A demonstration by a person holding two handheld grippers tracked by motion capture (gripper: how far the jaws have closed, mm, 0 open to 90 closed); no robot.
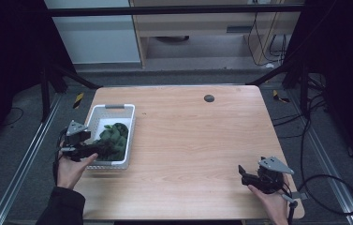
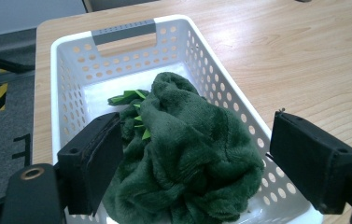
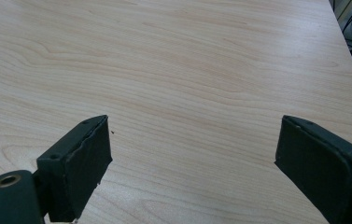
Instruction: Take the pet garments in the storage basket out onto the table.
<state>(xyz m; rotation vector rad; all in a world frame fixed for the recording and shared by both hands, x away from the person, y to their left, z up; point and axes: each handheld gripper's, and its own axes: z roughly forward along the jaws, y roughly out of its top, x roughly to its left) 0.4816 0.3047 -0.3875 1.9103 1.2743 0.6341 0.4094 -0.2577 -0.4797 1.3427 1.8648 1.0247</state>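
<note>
A white perforated basket [image 1: 100,112] stands at the table's left, its grey handle [image 2: 124,33] at the far end. A crumpled dark green plush cloth [image 1: 114,138] lies in it, with light green bits [image 2: 138,95] showing. My left gripper [image 1: 94,151] hovers at the basket's near end, open, its jaws straddling the cloth [image 2: 187,158] without closing on it. My right gripper [image 1: 245,176] rests low over bare wood at the table's front right, open and holding nothing [image 3: 192,154].
The wooden table [image 1: 197,136] has a small dark round cap [image 1: 209,98] near its far edge. Metal rails run along the floor on both sides. Cables lie on the floor at the right.
</note>
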